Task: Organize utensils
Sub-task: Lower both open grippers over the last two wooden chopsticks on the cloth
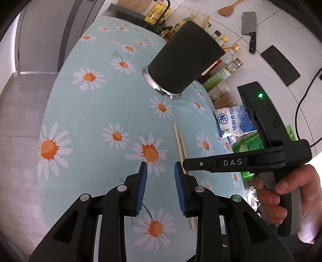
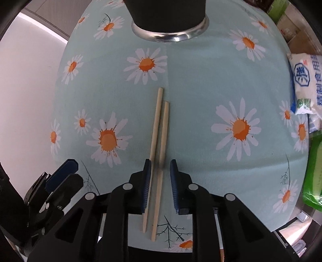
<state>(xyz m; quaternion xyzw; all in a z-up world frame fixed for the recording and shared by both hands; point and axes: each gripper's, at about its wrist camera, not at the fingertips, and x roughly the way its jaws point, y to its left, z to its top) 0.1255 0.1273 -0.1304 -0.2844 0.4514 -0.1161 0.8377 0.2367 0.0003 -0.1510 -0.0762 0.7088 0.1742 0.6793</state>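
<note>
- Two pale wooden chopsticks [image 2: 159, 141], slim and tapering, lie side by side and touching on the surface, one end set a little further forward than the other.
- The right claw [image 2: 160, 167] points down over them, its ribbed blue pads straddling the pair near mid-length; the left pad sits against one stick, the right pad stands clear of the other, so the claw is narrowly parted and not gripping.
- A person's hand [image 1: 281, 193] wraps the right claw's grey and black handle, seen from the left wrist view.
- The left claw [image 1: 160, 167] hovers just beside the chopsticks, its blue ridged pads a modest gap apart with nothing between them.
- Beyond the sticks stands a black conical holder [image 1: 181, 60], matte-walled with a shiny metal base ring, holding more chopsticks at its mouth.
- The surface is covered by a light blue cloth [image 2: 201, 80] printed with white-petalled, orange-centred daisies.
- Along the cloth's far edge stand glass bottles [image 1: 225, 66] and a white plastic bag of salt [image 1: 233, 123].
- On the pale counter beyond lie a steel cleaver [image 1: 249, 25] with a black handle and a wooden spatula [image 1: 228, 9].
</note>
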